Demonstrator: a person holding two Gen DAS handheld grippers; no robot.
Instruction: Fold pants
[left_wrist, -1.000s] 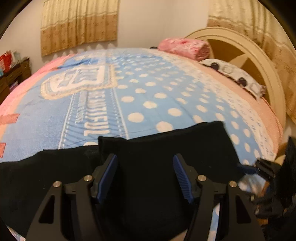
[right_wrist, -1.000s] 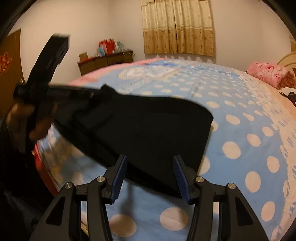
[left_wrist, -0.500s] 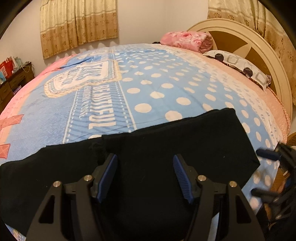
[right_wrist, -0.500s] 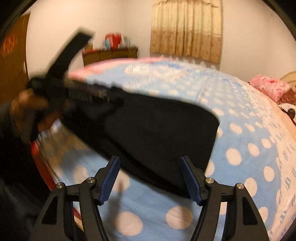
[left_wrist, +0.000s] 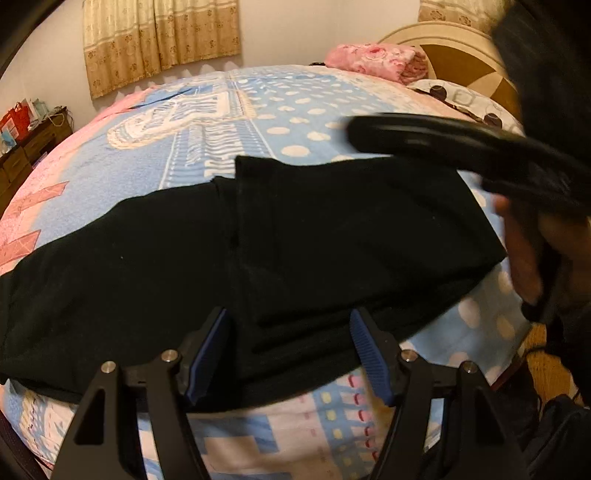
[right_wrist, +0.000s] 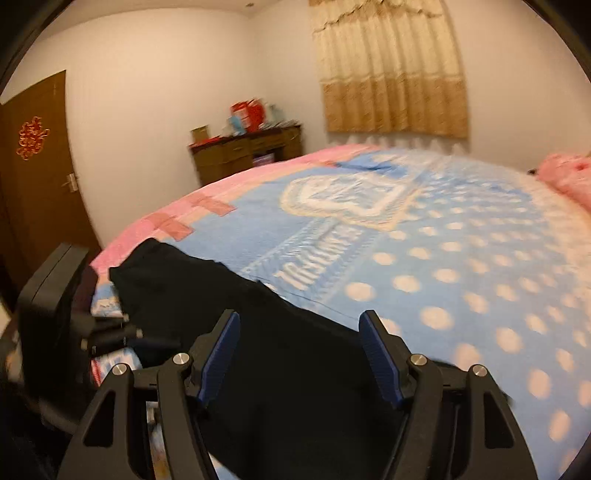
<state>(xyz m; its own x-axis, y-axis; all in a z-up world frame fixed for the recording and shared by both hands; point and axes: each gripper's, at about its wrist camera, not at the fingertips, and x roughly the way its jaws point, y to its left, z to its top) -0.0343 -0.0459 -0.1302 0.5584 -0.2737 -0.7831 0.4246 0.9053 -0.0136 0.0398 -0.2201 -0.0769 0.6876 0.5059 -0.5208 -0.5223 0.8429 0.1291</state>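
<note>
The black pants (left_wrist: 295, 251) lie across the near edge of the bed, with one end folded over the middle so a doubled panel shows on the right. My left gripper (left_wrist: 290, 354) is open and empty, hovering over the pants' near edge. My right gripper (right_wrist: 299, 354) is open and empty above the pants (right_wrist: 229, 317). The right gripper's black body (left_wrist: 461, 147) shows blurred in the left wrist view, held in a hand above the pants' right end. The left gripper's body (right_wrist: 55, 314) shows at the left of the right wrist view.
The bed has a blue polka-dot blanket (left_wrist: 258, 122) with pink borders. A pink folded blanket (left_wrist: 373, 62) and a spotted pillow (left_wrist: 461, 99) lie by the headboard. A wooden dresser (right_wrist: 247, 151) stands against the far wall, and a brown door (right_wrist: 33, 177) is at left.
My left gripper has pulled back towards the bed's edge, so more of the pants show. My right gripper has swung up and turned left over the pants, crossing the left wrist view.
</note>
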